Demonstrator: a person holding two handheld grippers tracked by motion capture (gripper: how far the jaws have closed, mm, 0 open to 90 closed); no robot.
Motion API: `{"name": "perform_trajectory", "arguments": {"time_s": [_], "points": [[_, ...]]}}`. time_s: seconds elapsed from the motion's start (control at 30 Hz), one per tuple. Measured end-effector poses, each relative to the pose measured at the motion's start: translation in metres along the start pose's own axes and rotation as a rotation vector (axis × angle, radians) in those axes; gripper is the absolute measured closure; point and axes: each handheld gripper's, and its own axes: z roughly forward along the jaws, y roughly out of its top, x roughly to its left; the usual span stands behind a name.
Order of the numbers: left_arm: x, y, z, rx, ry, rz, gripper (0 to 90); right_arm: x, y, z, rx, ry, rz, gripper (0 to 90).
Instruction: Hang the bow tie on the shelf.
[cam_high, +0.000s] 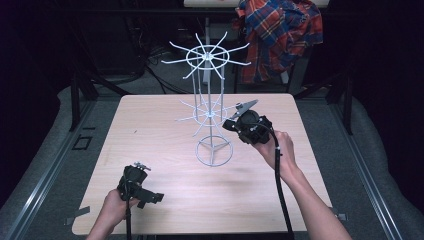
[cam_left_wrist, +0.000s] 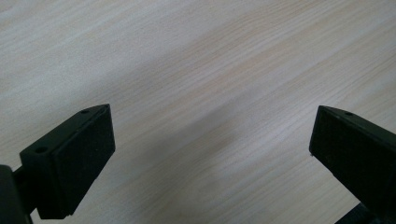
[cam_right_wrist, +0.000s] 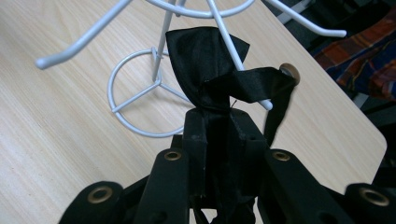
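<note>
Left gripper (cam_high: 150, 197): sat wide open and empty near the desk's (cam_high: 150, 125) front edge.
Right gripper (cam_right_wrist: 218, 122): pinched a black ribbon (cam_right_wrist: 205, 60) beside the rack (cam_high: 210, 112).

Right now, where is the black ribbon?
The black ribbon is clamped in the right gripper, against a lower arm of the white wire rack, right of the table's centre.

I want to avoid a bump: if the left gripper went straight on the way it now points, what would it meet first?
Most likely the bare wooden table. The left gripper has its jaws open with nothing between them, and its own view looks down onto plain tabletop ahead. How far off the surface lies is unclear.
</note>
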Motion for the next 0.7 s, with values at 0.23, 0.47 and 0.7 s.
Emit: {"name": "perform_trajectory", "arguments": {"time_s": [0.23, 0.47, 0.7], "points": [[0.000, 0.001, 0.001, 0.003, -0.002, 0.001, 0.3, 0.001, -0.001, 0.006, 0.007, 0.016, 0.000, 77.9], [0.000, 0.000, 0.001, 0.002, -0.002, -0.004, 0.3, -0.003, -0.008, 0.016, -0.003, 0.043, 0.022, 77.1], [-0.001, 0.001, 0.001, 0.001, -0.003, -0.001, 0.4, -0.003, -0.010, 0.022, 0.007, 0.059, 0.040, 76.9]]}}
